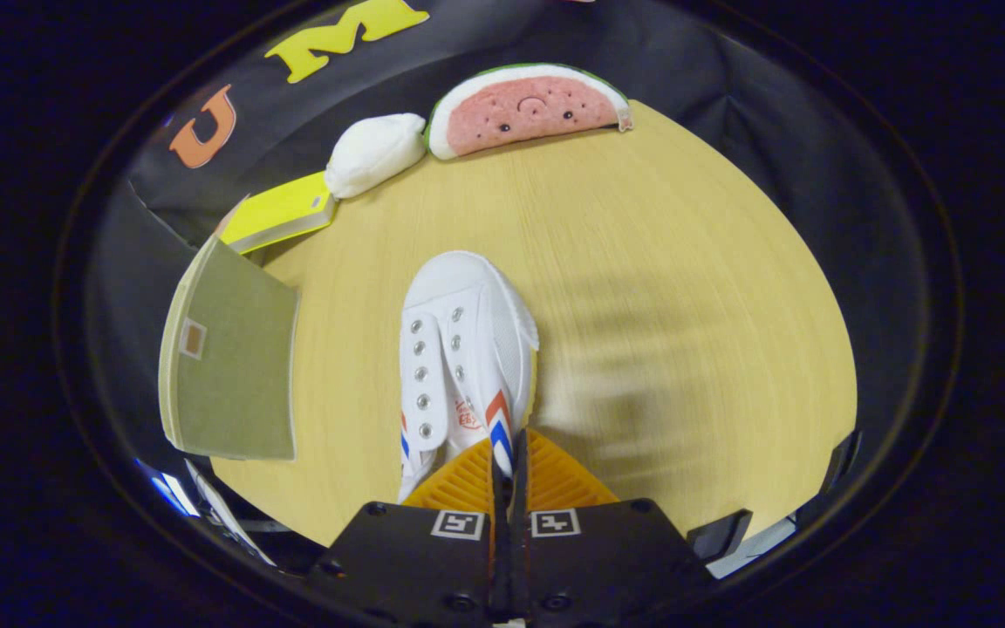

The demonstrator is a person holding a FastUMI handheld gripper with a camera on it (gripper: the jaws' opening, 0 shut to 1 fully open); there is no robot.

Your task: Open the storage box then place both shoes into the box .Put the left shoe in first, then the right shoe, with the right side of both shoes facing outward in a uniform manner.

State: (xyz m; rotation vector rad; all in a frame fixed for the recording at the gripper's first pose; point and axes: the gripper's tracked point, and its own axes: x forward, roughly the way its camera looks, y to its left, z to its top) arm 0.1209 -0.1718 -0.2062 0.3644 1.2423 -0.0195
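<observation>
Gripper [509, 453] fingers pinch white shoe [463, 349] collar above table [659, 262]

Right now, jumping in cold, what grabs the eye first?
The white shoe stands out first: the gripper is pinched on its side wall near the heel, toe pointing away over the wooden table. Beside the shoe sits the box, its olive lid standing open. At the far table edge lie a watermelon plush, a white plush and a yellow book.
</observation>
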